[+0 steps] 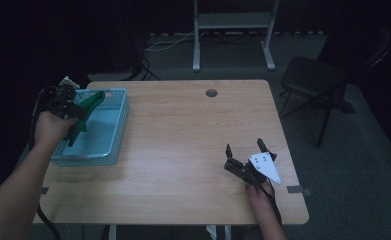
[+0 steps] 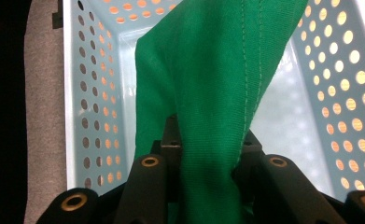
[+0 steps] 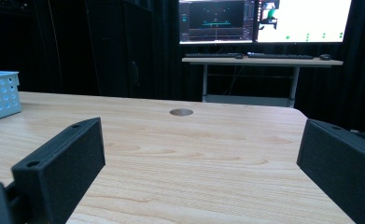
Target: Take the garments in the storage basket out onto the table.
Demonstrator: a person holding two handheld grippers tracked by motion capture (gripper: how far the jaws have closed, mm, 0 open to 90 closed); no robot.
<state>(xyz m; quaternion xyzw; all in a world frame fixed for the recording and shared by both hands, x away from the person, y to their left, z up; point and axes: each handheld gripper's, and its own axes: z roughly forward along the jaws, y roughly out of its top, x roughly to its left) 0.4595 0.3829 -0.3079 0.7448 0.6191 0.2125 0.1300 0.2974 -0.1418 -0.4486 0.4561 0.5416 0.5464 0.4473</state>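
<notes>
The green cloth (image 2: 208,93) is pinched by the left tool (image 1: 65,102) and hangs into the pale blue perforated basket (image 1: 117,131) at the bench's (image 1: 183,150) nine o'clock edge. The right tool (image 1: 248,150) is held spread, empty, low over the bench towards four o'clock.

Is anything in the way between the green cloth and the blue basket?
Nothing visible is. The left gripper is shut on the green cloth, which hangs straight over the open blue basket. The basket floor under the cloth looks bare.
</notes>
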